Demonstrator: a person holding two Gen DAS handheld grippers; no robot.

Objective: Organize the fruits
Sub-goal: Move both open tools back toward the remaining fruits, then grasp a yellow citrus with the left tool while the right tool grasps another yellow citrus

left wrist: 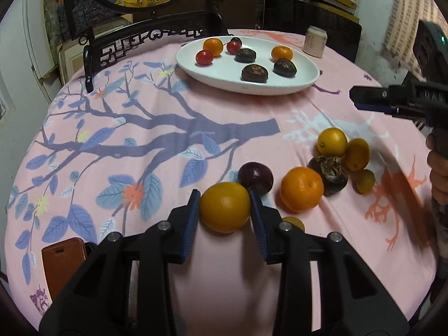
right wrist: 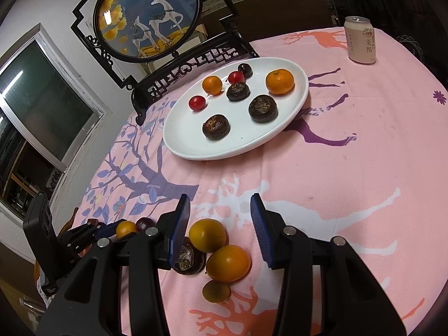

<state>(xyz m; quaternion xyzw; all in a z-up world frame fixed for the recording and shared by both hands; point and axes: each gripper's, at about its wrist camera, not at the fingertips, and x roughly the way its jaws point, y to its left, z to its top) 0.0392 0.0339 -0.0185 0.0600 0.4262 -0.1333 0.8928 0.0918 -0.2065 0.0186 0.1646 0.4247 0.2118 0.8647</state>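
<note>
Left wrist view: left gripper (left wrist: 224,207) jaws pinching yellow-orange fruit (left wrist: 224,207), both pads touching its sides.
Fruit position: sitting low on the tabletop (left wrist: 196,106), dark plum (left wrist: 256,177) just behind it.
Right gripper (right wrist: 219,229): jaws standing spread, gripping nothing (hovering over the loose pile).
Key relation: white plate (left wrist: 252,88) lying straight ahead, well apart from the held fruit; left hand is carrying, so it is probably doing the transfer.
Risk: nudging the plum while lifting.
</note>
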